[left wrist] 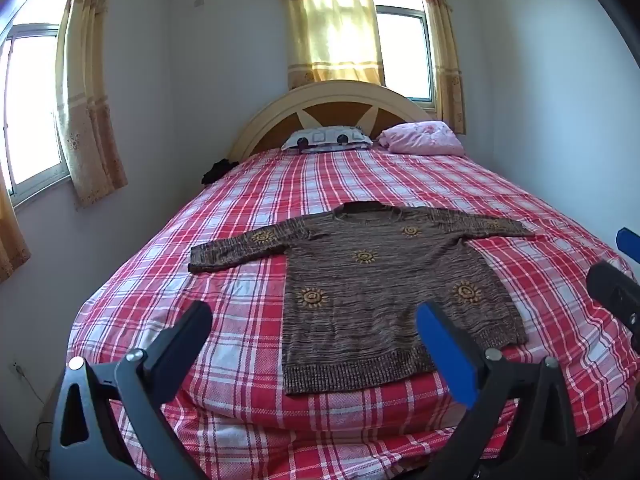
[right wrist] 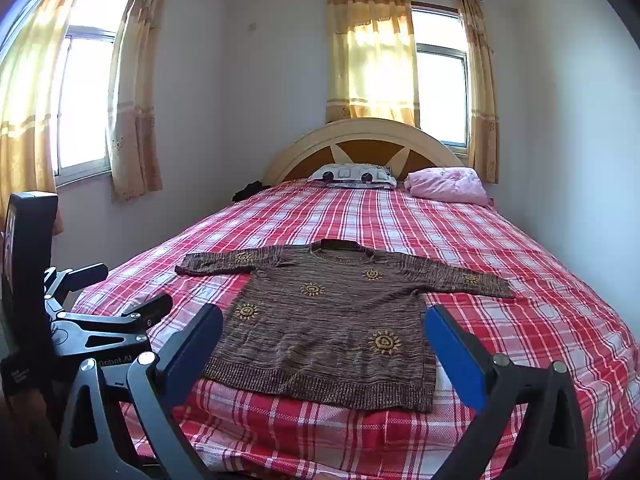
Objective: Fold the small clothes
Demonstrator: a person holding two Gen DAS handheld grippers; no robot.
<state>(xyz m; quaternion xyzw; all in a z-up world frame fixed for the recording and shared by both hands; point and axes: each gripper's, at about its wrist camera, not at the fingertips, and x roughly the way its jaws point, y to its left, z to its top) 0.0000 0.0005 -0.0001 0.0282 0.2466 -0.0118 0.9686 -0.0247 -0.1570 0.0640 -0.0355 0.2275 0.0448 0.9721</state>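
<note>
Left tool (left wrist: 316, 340) and right tool (right wrist: 324, 344) hover at the foot of the bed (left wrist: 168, 264), tilted downward, jaws spread wide, nothing held. Just beyond them a brown knit sweater (left wrist: 372, 292) lies flat on the red plaid sheet, sleeves outstretched, ribbed hem nearest. Two pillows (left wrist: 424, 138) rest against an arched headboard (left wrist: 332, 96). Yellow curtains (left wrist: 332, 20) cover the windows.

A sweater (left wrist: 372, 280) lies flat on the bed (left wrist: 240, 208), sleeves spread, hem nearest; two pillows (left wrist: 326, 140) sit behind it against the headboard (left wrist: 256, 128).
</note>
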